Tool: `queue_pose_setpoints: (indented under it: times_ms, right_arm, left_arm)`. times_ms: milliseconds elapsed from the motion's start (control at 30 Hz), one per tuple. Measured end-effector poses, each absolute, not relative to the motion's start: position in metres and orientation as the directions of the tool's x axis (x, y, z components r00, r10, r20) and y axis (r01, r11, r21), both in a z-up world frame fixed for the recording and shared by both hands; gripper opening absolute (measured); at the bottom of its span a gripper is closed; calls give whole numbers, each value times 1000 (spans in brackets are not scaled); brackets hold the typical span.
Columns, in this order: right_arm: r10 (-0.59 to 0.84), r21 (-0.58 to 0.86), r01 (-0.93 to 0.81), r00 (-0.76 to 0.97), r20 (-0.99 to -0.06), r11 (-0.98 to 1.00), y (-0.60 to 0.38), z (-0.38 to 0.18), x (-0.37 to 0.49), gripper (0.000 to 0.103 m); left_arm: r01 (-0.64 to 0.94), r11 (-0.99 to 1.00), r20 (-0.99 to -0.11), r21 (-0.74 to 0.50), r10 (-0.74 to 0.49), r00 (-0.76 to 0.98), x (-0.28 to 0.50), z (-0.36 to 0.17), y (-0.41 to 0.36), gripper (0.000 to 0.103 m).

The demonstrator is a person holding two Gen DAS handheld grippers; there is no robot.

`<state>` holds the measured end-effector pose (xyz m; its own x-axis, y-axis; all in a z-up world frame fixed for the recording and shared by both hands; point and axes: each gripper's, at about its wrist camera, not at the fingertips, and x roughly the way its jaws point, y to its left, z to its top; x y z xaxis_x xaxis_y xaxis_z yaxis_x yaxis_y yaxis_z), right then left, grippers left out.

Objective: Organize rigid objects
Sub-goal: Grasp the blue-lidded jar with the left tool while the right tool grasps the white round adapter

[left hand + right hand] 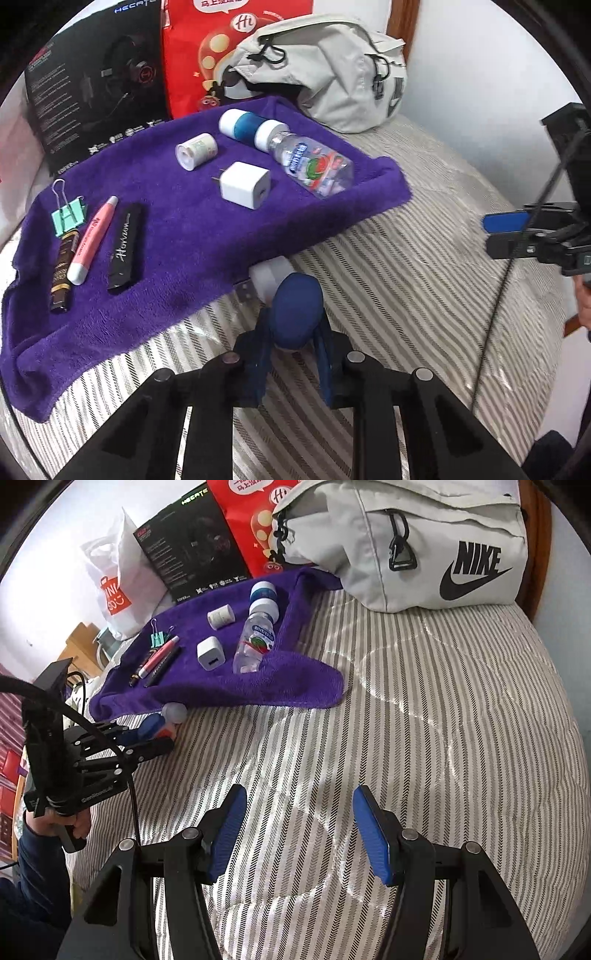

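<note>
A purple towel (192, 236) lies on the striped bed and carries a green binder clip (68, 218), a dark tube (63, 273), a pink pen (92, 240), a black Horizon case (125, 247), a small white roll (195, 150), a white charger (245, 184), a blue-and-white cylinder (251, 125) and a clear water bottle (314, 166). My left gripper (293, 325) is shut on a blue-and-white object (295, 310) at the towel's near edge. My right gripper (299, 797) hangs open over bare bedding, nothing between its blue pads (229, 830).
A grey Nike bag (406, 542), a red bag (207, 48) and a black headset box (99, 85) stand behind the towel. A white shopping bag (114, 587) is at the far left. Striped bedding (424, 720) stretches right of the towel.
</note>
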<state>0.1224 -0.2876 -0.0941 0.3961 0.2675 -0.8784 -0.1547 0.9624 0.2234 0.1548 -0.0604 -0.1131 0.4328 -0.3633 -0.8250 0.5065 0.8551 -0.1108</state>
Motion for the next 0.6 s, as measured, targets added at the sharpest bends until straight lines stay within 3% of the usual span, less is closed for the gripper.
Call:
queue_pose_setpoints:
  times_ms: [600]
  right_arm:
    - [313, 241, -231, 359, -879, 943, -255, -98, 127, 60]
  left_arm:
    - [479, 869, -822, -122, -359, 442, 154, -114, -51, 20]
